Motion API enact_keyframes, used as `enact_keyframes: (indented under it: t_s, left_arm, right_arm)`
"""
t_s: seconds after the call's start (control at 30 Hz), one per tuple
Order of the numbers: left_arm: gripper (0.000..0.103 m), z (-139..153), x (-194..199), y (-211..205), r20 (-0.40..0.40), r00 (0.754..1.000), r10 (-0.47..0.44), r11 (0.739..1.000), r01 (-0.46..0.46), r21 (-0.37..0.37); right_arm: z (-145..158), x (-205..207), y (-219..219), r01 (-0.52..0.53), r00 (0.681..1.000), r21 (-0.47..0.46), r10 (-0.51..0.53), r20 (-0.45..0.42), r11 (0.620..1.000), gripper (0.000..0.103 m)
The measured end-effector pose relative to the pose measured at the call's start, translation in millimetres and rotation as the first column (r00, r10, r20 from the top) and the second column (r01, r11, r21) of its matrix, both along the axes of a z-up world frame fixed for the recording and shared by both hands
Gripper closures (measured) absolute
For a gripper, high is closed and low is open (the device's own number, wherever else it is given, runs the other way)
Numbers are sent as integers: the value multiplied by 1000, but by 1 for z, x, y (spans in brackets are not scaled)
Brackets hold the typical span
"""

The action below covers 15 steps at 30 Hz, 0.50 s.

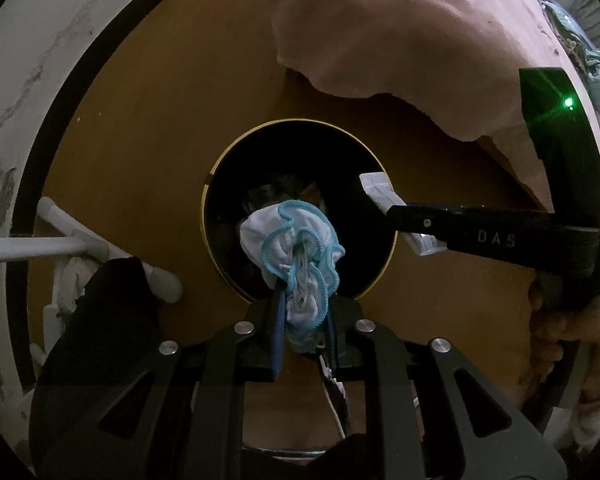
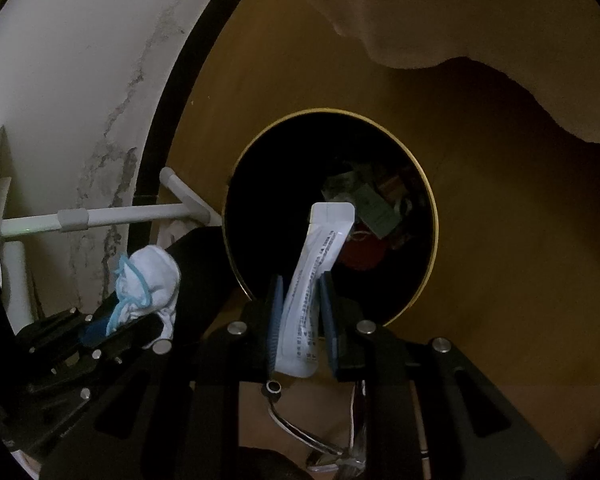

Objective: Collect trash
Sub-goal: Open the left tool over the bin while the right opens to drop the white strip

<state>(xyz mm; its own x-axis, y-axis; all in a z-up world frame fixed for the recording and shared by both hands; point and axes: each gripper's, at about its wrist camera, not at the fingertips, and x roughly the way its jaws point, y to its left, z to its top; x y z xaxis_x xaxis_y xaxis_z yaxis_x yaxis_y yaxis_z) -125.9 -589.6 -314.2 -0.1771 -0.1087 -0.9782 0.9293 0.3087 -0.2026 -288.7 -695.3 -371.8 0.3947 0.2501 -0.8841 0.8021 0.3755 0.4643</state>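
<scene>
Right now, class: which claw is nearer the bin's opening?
Right. The right claw holds its sachet over the bin's opening; the left claw holds its shoe cover at the rim.

White cloth [image 1: 290, 248] w/ blue trim, white sachet [image 2: 320, 264], gold-rimmed black bin [image 2: 430, 196].

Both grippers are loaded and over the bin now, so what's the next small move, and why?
Probably open the left gripper first: its crumpled white cloth with blue trim hangs over the round black gold-rimmed bin. The right gripper, shut on the white printed sachet, sits nearer the rim.
</scene>
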Motion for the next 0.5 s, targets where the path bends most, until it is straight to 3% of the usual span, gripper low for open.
enact_keyframes:
  t_s: [0.5]
  left_arm:
    - [87,3,-4,-1,8,1000,-15,1000,15,-3]
  right_arm:
    - [10,-3,12,12,1000,0,-12,11,1000,83]
